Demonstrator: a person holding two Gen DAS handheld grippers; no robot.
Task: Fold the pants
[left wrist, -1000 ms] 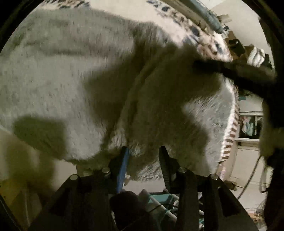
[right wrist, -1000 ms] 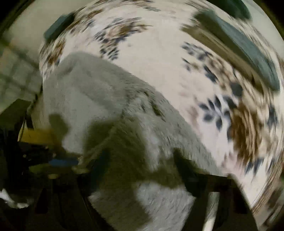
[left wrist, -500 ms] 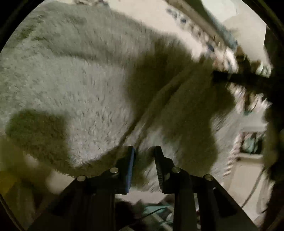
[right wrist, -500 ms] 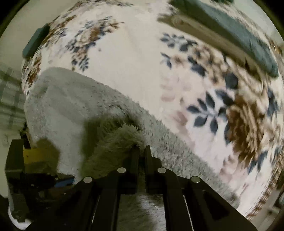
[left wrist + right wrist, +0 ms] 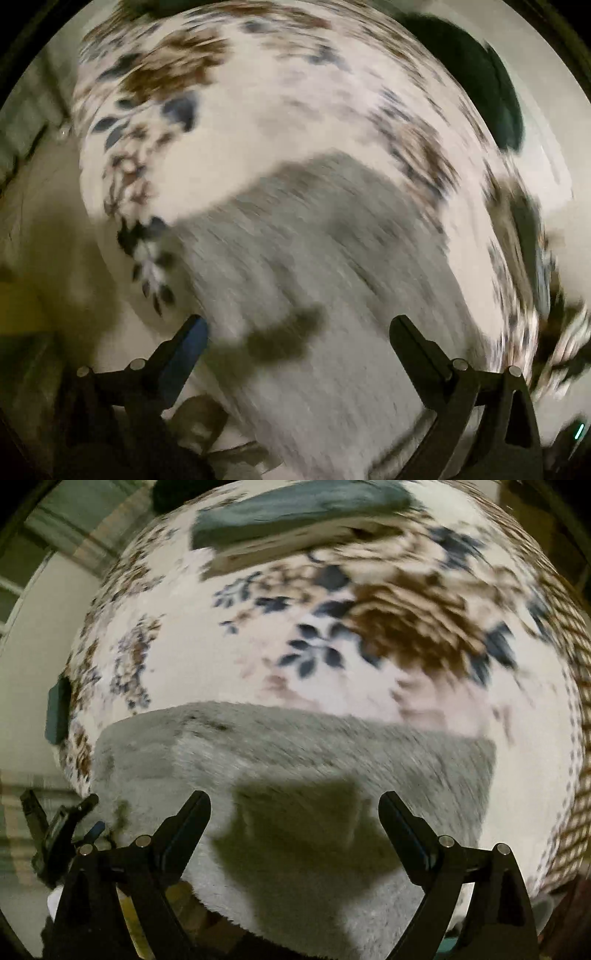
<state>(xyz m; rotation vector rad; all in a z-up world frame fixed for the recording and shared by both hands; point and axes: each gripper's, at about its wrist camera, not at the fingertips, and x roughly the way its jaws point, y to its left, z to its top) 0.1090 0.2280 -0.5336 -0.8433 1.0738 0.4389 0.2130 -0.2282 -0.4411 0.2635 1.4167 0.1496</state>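
Right wrist: hand-held gripper [image 5: 293, 805], earlier clamped, now spread above pants [image 5: 295, 760].

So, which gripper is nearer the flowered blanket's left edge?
Left. The left gripper hangs at the blanket edge, by the pants end; the right gripper is over the pants' middle.

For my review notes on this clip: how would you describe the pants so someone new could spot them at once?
Start with the floral blanket, cream with brown flowers and dark blue leaves, that fills the right wrist view. On its near part lie the pants, a folded block of grey fleece just ahead of the open right hand-held gripper. They are the only plain, unpatterned, fuzzy grey thing there.
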